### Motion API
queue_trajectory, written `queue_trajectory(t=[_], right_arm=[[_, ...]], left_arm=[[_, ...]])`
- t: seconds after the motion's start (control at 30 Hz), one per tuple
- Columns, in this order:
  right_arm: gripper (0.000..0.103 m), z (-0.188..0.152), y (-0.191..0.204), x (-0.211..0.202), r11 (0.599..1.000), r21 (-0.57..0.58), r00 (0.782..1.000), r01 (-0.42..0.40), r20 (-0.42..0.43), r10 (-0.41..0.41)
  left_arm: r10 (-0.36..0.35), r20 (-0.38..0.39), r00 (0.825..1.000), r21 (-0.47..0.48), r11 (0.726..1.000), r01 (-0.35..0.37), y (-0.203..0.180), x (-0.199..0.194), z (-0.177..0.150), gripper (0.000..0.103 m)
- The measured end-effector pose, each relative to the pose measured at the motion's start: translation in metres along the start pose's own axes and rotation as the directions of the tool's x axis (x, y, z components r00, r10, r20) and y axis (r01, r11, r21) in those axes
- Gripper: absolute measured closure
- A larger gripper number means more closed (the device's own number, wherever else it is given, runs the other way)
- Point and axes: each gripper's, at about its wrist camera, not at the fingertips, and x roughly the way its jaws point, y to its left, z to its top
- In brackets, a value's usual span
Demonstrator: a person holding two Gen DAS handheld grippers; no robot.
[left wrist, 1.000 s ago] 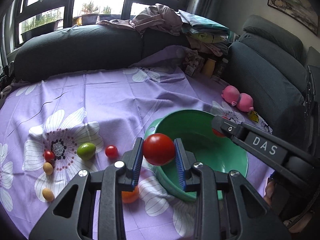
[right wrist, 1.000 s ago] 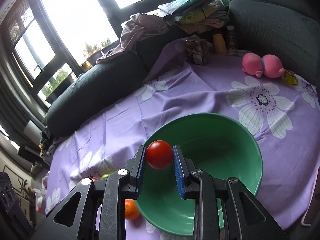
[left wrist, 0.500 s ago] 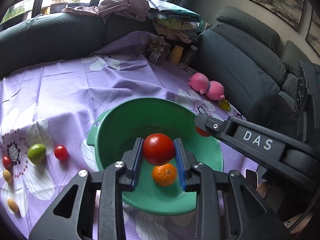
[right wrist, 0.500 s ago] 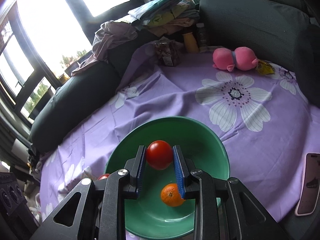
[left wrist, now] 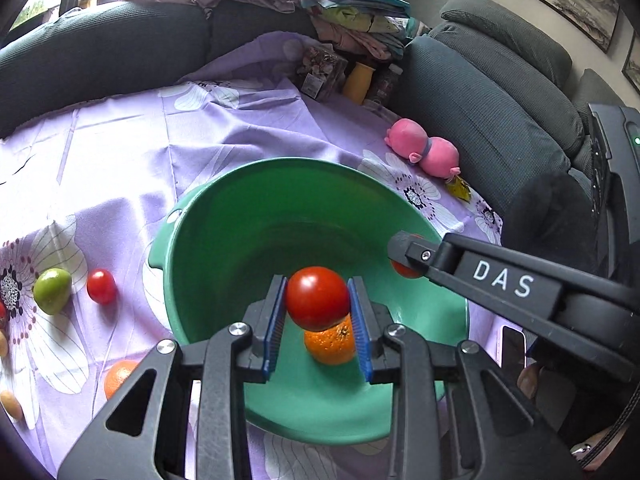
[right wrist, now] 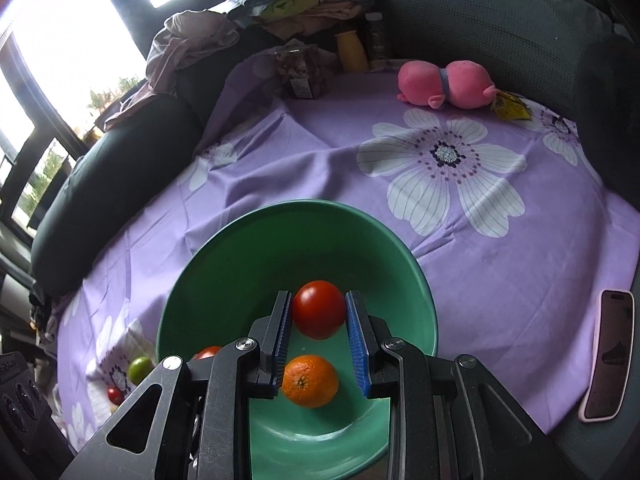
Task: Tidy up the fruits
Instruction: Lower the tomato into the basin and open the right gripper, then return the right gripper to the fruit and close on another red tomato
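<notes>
Change: both grippers, earlier at the green bowl's (left wrist: 208, 220) rim, now hang lower inside it.
Left gripper (left wrist: 318, 312): clamps a red tomato (left wrist: 317, 297).
Right gripper (right wrist: 319, 322): clamps a smaller tomato (right wrist: 319, 314).
Below: an orange (right wrist: 310, 380) lies in the bowl.
Outside: lime (left wrist: 51, 290), cherry tomato (left wrist: 101, 286).

Glossy plastic green bowl (left wrist: 248, 216), smooth shiny tomatoes (left wrist: 318, 298), soft matt floral cloth (right wrist: 460, 240).

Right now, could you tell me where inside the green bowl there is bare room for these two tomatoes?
The far half of the green bowl floor is bare. The near side is crowded: an orange lies there, under the left claw and just before the right claw, each shut on a tomato.
</notes>
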Motion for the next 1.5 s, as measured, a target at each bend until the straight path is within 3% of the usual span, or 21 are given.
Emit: queue_trajectory(t=[0.53,0.63,0.7,0.73,0.93,1.0,1.23,1.5], right_arm=[[0.073,-0.002,0.003,0.011,0.996,-0.025,0.996,0.080,-0.037,-0.081],[0.070,-0.002,0.006,0.008,0.995,-0.049,0.996,0.083,-0.014,-0.083],[0.055,-0.002,0.008,0.005,0.995,-0.063,0.997,0.082,0.011,-0.081],[0.052,-0.001,0.009,0.003,0.995,-0.066,0.997,0.080,0.022,-0.079],[0.051,-0.001,0.019,-0.008,0.995,-0.084,0.996,0.052,0.080,-0.046],[0.051,-0.002,0.025,-0.013,0.994,-0.097,0.995,0.042,0.100,-0.032],[0.051,-0.012,0.059,-0.022,0.978,-0.206,0.990,-0.022,0.133,0.050],[0.051,-0.028,0.097,-0.018,0.944,-0.309,0.982,-0.117,0.104,0.155]], left_arm=[[0.027,-0.012,1.000,-0.008,1.000,-0.027,0.004,0.008,-0.003,0.071],[0.012,0.005,1.000,-0.030,0.999,-0.012,0.009,-0.001,-0.002,0.058],[-0.023,0.025,0.999,-0.054,0.998,0.024,0.013,-0.011,-0.001,0.049],[-0.032,0.037,0.999,-0.062,0.997,0.034,0.015,-0.017,-0.001,0.047],[0.007,0.126,0.992,-0.091,0.996,0.005,0.033,-0.060,-0.002,0.035],[0.029,0.162,0.986,-0.134,0.991,-0.007,0.047,-0.072,-0.004,0.031],[0.219,0.210,0.953,-0.280,0.947,-0.156,0.090,-0.103,-0.003,0.021],[0.417,0.198,0.887,-0.392,0.863,-0.319,0.135,-0.135,-0.011,0.015]])
